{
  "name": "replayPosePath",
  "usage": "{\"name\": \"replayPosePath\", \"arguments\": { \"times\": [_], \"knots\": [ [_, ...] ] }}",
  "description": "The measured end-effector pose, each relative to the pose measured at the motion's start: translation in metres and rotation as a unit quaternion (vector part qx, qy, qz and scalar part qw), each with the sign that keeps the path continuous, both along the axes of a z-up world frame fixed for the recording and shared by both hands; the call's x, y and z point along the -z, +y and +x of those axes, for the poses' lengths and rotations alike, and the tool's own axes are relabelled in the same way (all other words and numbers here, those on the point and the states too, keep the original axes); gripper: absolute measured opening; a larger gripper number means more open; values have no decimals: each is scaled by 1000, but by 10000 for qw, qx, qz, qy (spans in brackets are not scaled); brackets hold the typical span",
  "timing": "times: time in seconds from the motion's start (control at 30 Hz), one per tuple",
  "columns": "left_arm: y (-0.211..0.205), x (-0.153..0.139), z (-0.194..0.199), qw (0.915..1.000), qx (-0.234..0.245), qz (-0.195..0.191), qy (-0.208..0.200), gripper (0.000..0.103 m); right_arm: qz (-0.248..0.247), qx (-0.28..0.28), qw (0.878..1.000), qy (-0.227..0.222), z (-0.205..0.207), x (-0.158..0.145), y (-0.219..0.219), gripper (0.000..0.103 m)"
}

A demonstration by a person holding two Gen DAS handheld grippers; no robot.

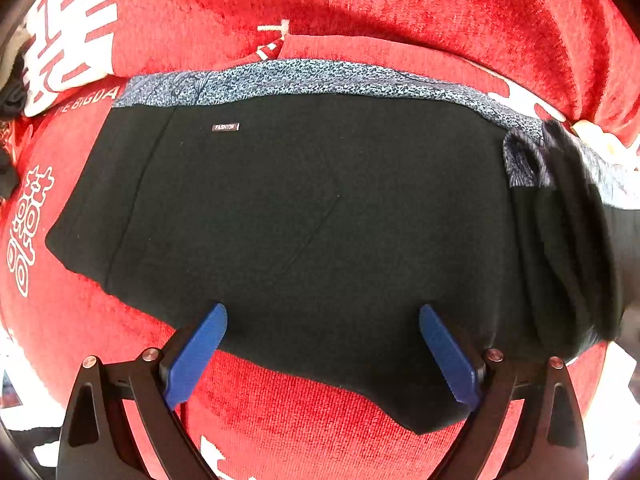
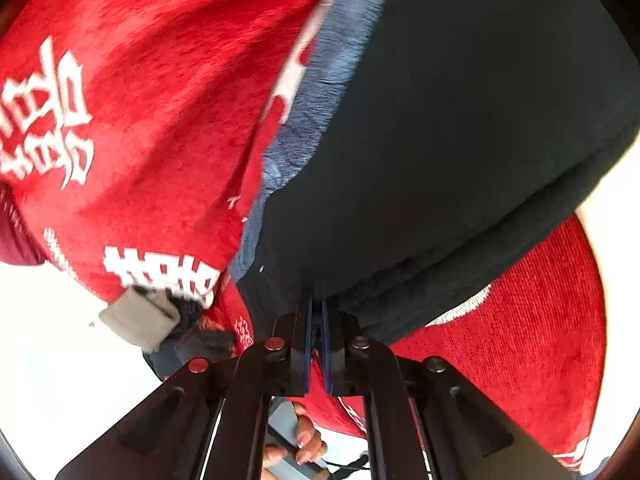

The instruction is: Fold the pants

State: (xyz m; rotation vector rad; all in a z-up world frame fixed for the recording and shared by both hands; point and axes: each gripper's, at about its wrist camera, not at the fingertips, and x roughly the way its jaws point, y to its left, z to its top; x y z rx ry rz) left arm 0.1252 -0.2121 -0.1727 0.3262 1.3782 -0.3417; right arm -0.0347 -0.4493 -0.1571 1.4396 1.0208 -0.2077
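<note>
Black pants [image 1: 304, 216] lie folded on a red blanket [image 1: 304, 412], with a blue patterned waistband lining [image 1: 304, 76] along their far edge and a small "FASHION" label [image 1: 225, 127]. My left gripper [image 1: 323, 309] points straight down over the near edge of the pants, its blue fingers [image 1: 200, 354] wide apart with nothing between them. In the right wrist view, the right gripper [image 2: 316, 304] is shut, its pads pinching the stacked edge of the pants [image 2: 460, 140]. At the right of the left wrist view, a blurred raised fold of the pants [image 1: 568, 232] shows.
The red blanket [image 2: 132, 92] carries white printed characters [image 2: 48, 120] and is bunched up at the back. A grey-tan cloth item [image 2: 140, 318] and dark fabric lie at its edge beside a white surface [image 2: 48, 360]. A person's hand [image 2: 304, 440] shows below the right gripper.
</note>
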Motion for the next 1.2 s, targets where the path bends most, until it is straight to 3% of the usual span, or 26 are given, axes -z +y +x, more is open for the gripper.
{"name": "replayPosePath", "arguments": {
  "times": [0.2, 0.23, 0.27, 0.33, 0.53, 0.9, 0.93, 0.97, 1.0, 1.2],
  "knots": [
    [0, -1, -3, 10000, 12, 8, -18, 98, 93, -537, 9977, 408, -7, 10, 8, 15],
    [0, -1, -3, 10000, 8, 2, -12, 98, 126, -446, 9985, 302, -10, 10, 9, 33],
    [1, -1, -3, 10000, 8, 3, -10, 98, 142, -352, 9990, 255, -11, 10, 9, 57],
    [1, 0, -3, 10000, 13, 20, -14, 98, 197, -101, 9997, 89, -13, 10, 9, 64],
    [-1, 2, -1, 10000, 25, 41, -2, 98, 712, 378, 9967, -106, -8, 22, 12, 64],
    [3, 4, -1, 10000, 51, -6, -1, 98, 956, 998, 9904, -79, -19, 38, 5, 64],
    [3, 3, -1, 10000, 39, -4, 19, 98, 927, 1017, 9905, -87, -20, 37, 5, 59],
    [3, 2, 0, 10000, 33, 7, 38, 98, 906, 1040, 9904, -133, -19, 35, 4, 29],
    [2, 2, 0, 10000, 53, 20, 37, 98, 900, 1020, 9905, -185, -15, 34, 4, 17],
    [2, 0, 1, 10000, 86, 6, 44, 98, 678, 844, 9898, -928, 1, -6, -3, 17]
  ]
}}
